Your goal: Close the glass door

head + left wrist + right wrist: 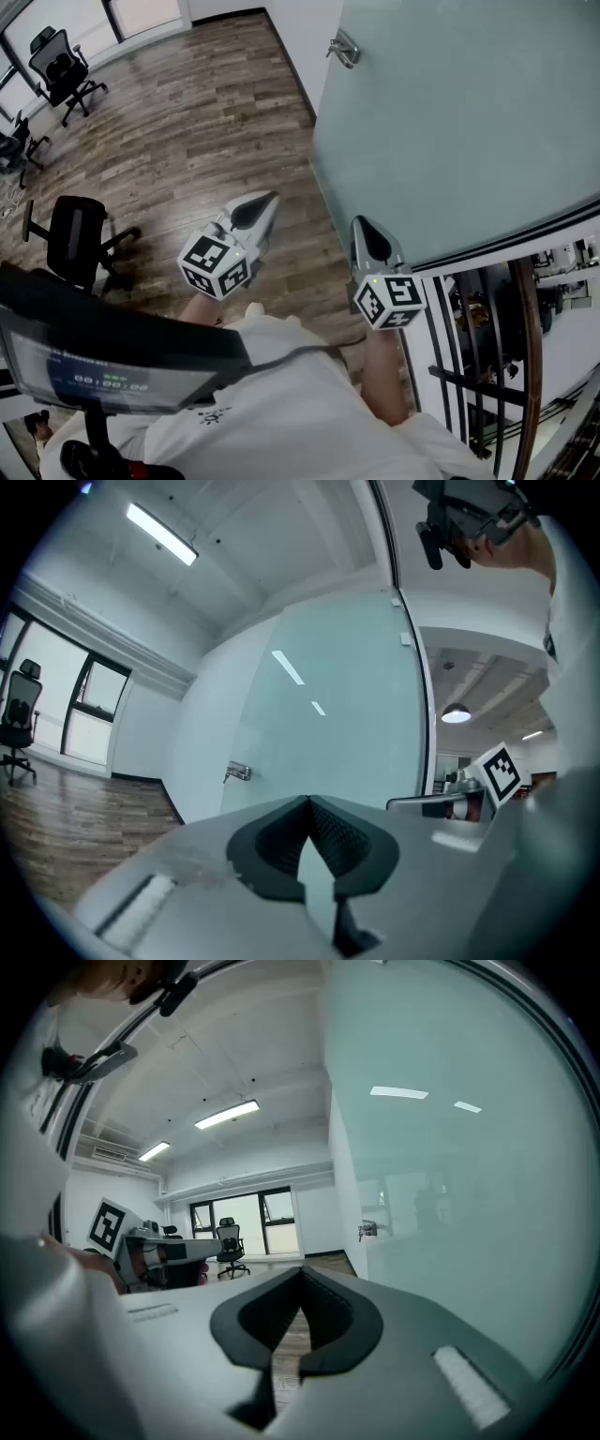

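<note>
Smooth glass worries me: my right gripper, closed and empty like the left gripper, is just beside the glass door, and its hard tips may slip when I push, or a strong push may slam it. The panel is frosted, pale green and flat, with a small metal handle.
</note>
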A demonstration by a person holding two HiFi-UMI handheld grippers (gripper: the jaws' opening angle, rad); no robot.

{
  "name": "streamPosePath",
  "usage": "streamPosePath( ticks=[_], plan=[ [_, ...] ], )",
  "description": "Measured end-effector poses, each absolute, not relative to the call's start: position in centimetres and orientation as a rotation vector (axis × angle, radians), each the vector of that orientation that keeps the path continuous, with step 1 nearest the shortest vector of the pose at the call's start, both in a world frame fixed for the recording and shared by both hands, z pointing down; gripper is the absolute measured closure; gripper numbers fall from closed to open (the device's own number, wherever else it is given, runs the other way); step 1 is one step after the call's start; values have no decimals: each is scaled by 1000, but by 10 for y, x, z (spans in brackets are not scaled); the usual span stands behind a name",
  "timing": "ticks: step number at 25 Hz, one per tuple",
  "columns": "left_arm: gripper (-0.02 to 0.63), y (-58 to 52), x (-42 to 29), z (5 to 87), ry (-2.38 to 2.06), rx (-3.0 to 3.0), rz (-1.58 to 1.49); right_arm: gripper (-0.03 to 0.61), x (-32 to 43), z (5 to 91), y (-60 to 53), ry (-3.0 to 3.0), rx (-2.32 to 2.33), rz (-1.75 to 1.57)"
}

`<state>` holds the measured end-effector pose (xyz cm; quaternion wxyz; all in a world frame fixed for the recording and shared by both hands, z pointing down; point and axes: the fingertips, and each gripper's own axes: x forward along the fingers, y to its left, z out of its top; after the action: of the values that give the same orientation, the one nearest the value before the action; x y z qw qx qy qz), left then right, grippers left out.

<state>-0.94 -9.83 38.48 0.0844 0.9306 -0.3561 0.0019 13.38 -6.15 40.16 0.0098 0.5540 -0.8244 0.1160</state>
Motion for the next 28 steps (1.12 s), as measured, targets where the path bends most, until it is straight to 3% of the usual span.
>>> streamPosePath(
  ticks=[28],
  plan=[
    [611,-75,62,403,-1037,2786,72,569,215,448,-15,-2605,1723,566]
  ],
)
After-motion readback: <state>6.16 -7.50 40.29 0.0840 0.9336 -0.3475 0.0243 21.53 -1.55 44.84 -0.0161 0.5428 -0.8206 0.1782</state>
